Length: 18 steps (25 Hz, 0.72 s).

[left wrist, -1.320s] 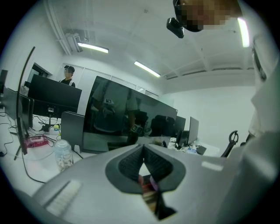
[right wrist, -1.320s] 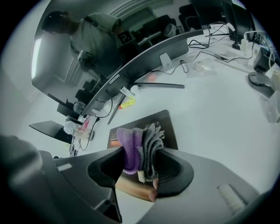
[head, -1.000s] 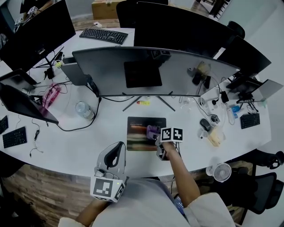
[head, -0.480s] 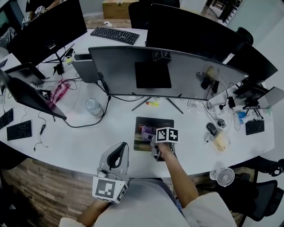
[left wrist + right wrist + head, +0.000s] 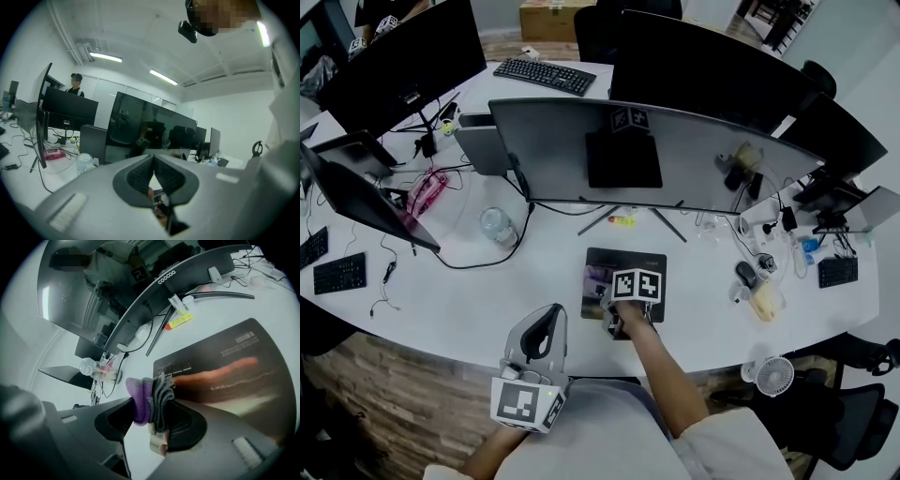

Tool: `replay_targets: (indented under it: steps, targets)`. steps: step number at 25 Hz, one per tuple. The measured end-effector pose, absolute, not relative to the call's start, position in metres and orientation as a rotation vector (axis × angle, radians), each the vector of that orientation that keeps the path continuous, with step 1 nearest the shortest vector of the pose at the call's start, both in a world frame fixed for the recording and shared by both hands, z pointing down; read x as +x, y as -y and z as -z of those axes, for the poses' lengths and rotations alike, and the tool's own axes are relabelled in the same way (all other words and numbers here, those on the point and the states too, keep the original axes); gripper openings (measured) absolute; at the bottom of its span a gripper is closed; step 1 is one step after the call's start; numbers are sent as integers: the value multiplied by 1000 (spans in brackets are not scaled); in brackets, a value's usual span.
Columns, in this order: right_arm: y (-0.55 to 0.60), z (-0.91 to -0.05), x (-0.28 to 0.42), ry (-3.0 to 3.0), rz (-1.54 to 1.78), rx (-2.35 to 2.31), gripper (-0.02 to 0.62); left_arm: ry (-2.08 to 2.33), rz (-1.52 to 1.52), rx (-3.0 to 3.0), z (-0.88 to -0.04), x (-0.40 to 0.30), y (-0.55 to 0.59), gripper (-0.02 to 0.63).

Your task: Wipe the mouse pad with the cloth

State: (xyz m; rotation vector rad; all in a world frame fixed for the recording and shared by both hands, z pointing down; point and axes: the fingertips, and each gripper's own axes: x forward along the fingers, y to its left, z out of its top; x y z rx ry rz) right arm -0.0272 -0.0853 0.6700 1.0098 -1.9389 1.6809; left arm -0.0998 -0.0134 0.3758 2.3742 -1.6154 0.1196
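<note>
— Starting at the far left of the white desk (image 5: 487, 300)?
— A small black keyboard (image 5: 339, 273), then a pink item (image 5: 426, 192) among cables, too small to name. Right of that, a clear plastic bottle (image 5: 497, 226), just near the left end of the curved monitor (image 5: 694, 159).
— And the left gripper (image 5: 153, 158)?
— Held over the near edge of the desk, left of the mouse pad (image 5: 630, 260) and well apart from it. Fingers (image 5: 138, 176) pressed together, with nothing between them.
— Next, the mouse pad itself?
— Dark, with small pale print, lying flat on the desk just near of the monitor's stand legs (image 5: 600, 217). A yellow tube with a red end (image 5: 622, 220) between those legs.
— The right gripper (image 5: 151, 405)?
— Down over the left part of the pad. Fingers (image 5: 187, 420) pinching a bunched cloth (image 5: 139, 397), purple on one side and grey on the other. Cloth poking out past the fingertips, right at the pad's left edge. Hard to confirm contact with the pad.
— Further right?
— A dark mouse (image 5: 744, 274) on the desk, well apart from the pad. Then a small white fan (image 5: 775, 373) past the near right edge of the desk.
</note>
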Motion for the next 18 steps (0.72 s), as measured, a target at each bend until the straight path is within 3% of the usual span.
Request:
replay_targets:
  steps: [18]
  targets:
    - [87, -673, -26, 1941, -1718, 988, 192, 1606, -105, 2369, -379, -91, 13, 0]
